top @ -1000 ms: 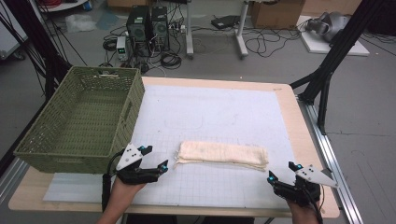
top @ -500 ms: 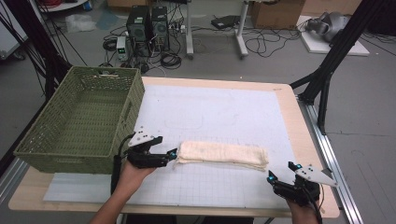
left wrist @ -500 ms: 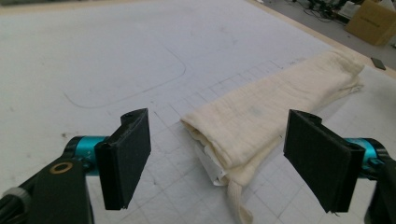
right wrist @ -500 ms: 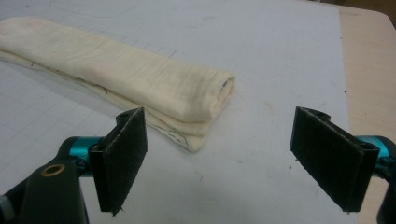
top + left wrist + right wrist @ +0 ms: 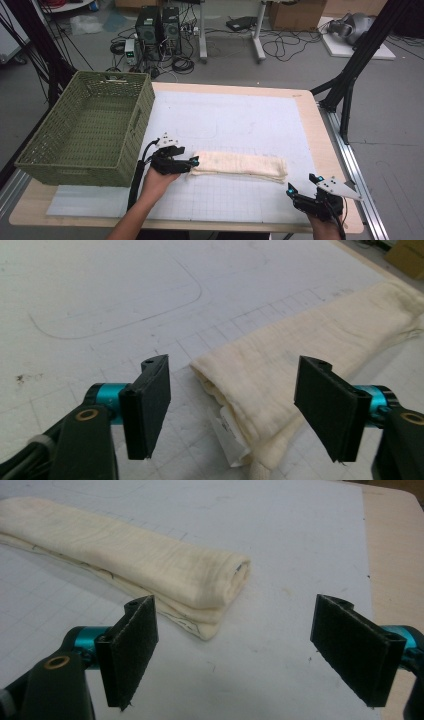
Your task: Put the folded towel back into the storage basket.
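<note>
left tool (image 5: 192, 162) straddling near end of folded cloth (image 5: 240, 165), jaws just been closing, pads not pressing yet. cloth lying on tabletop (image 5: 310, 120) right of basket (image 5: 85, 130). pinching all layers advised. right tool (image 5: 302, 185) open, idling right of cloth.

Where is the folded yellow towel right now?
In the high view, the folded towel lies on the white mat near the table's front edge, right of the green basket, its left end between the left tool's open jaws.
</note>
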Demonstrator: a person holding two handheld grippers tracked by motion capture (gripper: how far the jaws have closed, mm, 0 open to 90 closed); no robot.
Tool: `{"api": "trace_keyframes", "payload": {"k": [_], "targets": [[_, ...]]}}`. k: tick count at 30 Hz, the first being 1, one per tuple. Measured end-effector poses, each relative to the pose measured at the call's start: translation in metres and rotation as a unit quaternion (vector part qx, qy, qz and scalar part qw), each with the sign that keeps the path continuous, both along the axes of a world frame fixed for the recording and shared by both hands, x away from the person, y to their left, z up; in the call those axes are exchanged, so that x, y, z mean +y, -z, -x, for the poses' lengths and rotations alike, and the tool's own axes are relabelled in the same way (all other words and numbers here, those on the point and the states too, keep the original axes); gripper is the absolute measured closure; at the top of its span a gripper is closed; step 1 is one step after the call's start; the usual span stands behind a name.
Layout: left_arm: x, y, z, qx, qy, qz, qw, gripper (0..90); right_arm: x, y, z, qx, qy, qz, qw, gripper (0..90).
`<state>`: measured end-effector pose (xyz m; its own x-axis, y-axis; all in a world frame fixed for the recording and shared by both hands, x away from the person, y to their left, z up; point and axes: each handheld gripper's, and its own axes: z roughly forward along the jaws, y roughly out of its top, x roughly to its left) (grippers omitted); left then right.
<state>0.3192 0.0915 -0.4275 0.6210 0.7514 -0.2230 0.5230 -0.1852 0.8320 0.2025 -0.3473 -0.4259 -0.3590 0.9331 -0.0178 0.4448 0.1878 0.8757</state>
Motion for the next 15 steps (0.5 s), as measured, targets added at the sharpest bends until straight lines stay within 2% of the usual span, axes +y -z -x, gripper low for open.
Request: {"api": "trace_keyframes", "payload": {"k": [2,4,5,6,8,11,15], "targets": [[-0.002,0.001,0.000,0.001,-0.005,-0.001,1.0000,32.2,0.000,0.000,0.000,0.000,0.000,-0.001,1.0000,17.5],[-0.009,0.005,-0.001,0.008,0.000,-0.023,0.9997,32.4,0.001,0.000,-0.001,0.001,0.000,-0.002,1.0000,17.5],[-0.009,0.005,-0.001,0.008,0.000,-0.023,0.9997,32.8,0.001,0.000,-0.001,0.001,0.000,-0.002,1.0000,17.5],[-0.015,0.008,-0.001,0.013,0.006,-0.042,0.9990,33.1,0.002,0.000,-0.001,0.000,-0.002,-0.001,1.0000,17.5],[-0.017,0.009,-0.001,0.014,0.010,-0.050,0.9986,34.2,0.002,0.000,-0.001,0.000,-0.004,0.002,1.0000,17.6],[-0.028,0.012,0.001,0.012,0.025,-0.081,0.9963,36.7,0.001,0.000,-0.001,0.000,-0.003,-0.002,1.0000,17.6],[-0.035,0.015,0.003,0.010,0.039,-0.122,0.9917,41.7,0.000,0.000,-0.001,0.002,-0.002,-0.002,1.0000,17.6]]}}
